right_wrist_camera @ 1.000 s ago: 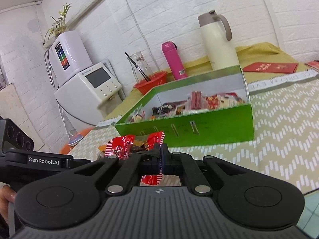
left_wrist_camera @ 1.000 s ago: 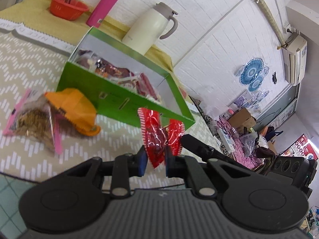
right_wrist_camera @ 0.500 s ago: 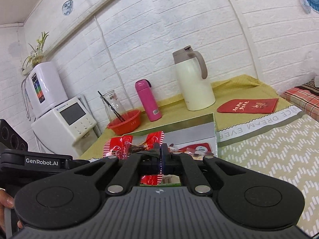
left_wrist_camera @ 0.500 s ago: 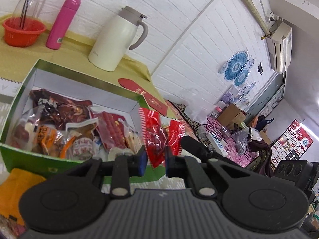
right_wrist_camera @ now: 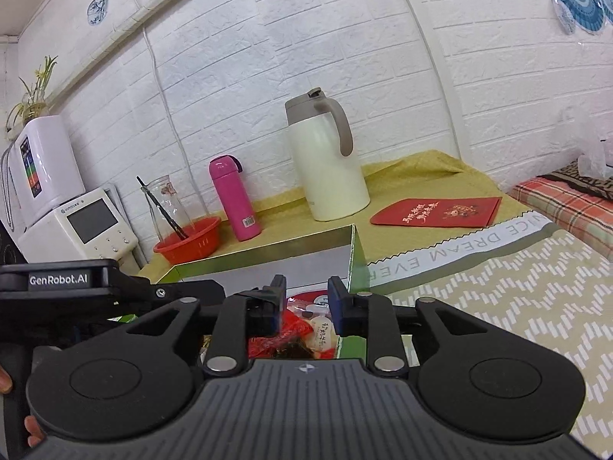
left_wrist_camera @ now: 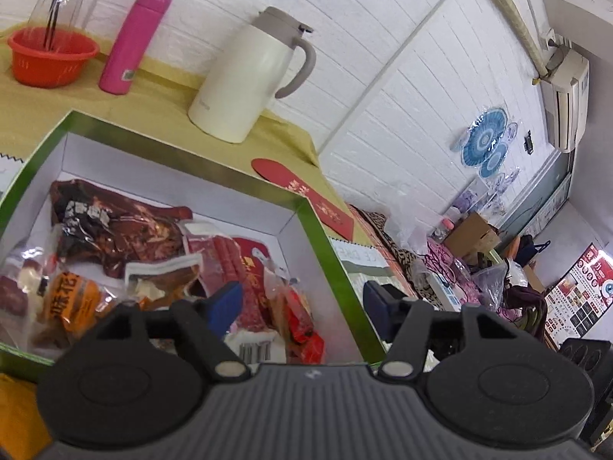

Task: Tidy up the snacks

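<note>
A green box (left_wrist_camera: 329, 253) with white inner walls holds several snack packets (left_wrist_camera: 126, 230). My left gripper (left_wrist_camera: 302, 303) is open and empty, over the box's right end. A red snack packet (left_wrist_camera: 302, 329) lies in the box just below it. In the right wrist view my right gripper (right_wrist_camera: 306, 303) is open and empty above the same box (right_wrist_camera: 356, 264), with a red packet (right_wrist_camera: 291, 326) lying beneath its jaws. The left gripper's black body (right_wrist_camera: 95, 287) shows at the left of that view.
A cream thermos jug (left_wrist_camera: 249, 80), a pink bottle (left_wrist_camera: 134, 38) and a red bowl (left_wrist_camera: 49, 53) stand on the yellow cloth behind the box. A red envelope (right_wrist_camera: 436, 211) lies to the right. An orange packet (left_wrist_camera: 15, 414) lies before the box.
Both grippers opened and let go of the red candy packets, which now lie in the box. Both had moved from in front of the box to above it.
</note>
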A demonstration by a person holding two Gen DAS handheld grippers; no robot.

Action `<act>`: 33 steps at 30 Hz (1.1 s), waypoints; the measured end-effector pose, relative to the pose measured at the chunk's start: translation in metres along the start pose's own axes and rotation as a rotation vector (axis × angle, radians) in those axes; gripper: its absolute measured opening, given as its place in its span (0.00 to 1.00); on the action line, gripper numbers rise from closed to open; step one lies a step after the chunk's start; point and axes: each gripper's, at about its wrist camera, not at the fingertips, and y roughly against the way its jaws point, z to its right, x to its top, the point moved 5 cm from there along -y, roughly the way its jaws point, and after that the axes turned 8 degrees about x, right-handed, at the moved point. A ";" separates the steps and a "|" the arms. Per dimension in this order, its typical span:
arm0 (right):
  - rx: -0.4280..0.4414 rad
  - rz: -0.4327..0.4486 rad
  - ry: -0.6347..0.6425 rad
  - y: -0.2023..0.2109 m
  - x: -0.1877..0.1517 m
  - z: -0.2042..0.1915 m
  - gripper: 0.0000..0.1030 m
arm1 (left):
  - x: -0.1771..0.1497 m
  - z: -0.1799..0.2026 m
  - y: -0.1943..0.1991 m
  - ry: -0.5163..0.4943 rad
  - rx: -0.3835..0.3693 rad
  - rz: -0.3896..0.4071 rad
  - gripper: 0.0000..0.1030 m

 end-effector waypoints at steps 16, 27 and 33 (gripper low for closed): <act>-0.019 0.005 0.067 0.018 -0.004 -0.031 1.00 | -0.007 -0.004 0.044 -0.116 0.241 0.120 0.88; 0.007 0.022 0.121 0.049 -0.004 -0.064 1.00 | -0.024 -0.009 0.116 -0.152 0.261 0.194 0.88; 0.070 -0.015 0.138 0.063 -0.022 -0.084 1.00 | -0.047 -0.056 0.166 -0.042 0.342 0.197 0.88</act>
